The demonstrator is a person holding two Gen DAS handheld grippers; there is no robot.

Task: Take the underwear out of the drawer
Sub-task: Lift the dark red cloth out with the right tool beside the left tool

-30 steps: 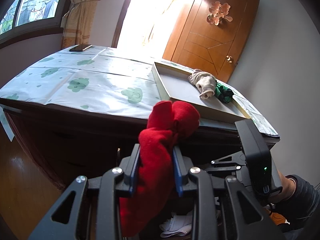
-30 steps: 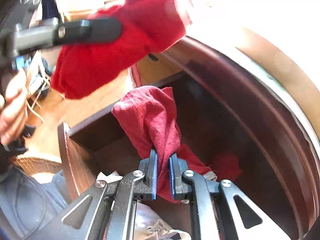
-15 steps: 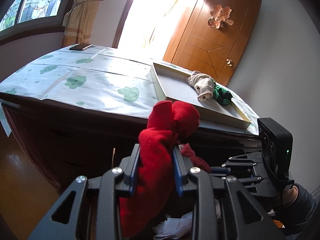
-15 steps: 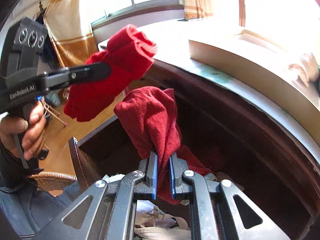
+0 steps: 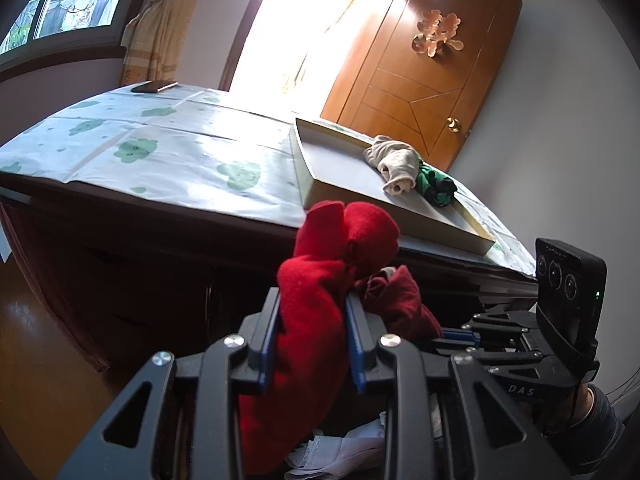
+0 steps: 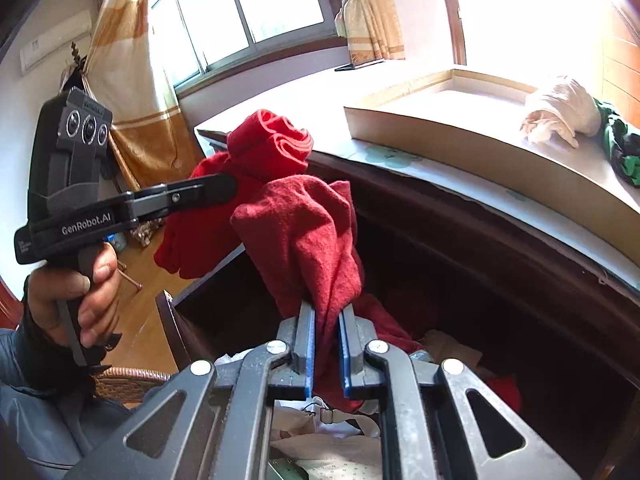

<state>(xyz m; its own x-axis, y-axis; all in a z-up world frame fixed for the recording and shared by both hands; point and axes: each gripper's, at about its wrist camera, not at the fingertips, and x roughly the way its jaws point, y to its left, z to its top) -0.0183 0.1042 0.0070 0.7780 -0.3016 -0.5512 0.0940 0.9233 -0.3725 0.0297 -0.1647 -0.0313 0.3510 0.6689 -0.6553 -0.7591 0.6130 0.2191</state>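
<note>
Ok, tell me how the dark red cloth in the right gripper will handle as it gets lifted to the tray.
The dark red cloth probably stays floppy: it droops over both sides of the right gripper. It looks light, held by a thin pinched fold. A trailing end hangs toward the open drawer, so it may drag or snag on the way to the tray.

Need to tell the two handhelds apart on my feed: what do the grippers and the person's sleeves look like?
Both match: left gripper and right gripper have black slotted fingers, silver screws, blue pads. The left's body reads "GenRobot.AI" and has three lenses; the right's has a green light. Dark sleeves on both wrists.
</note>
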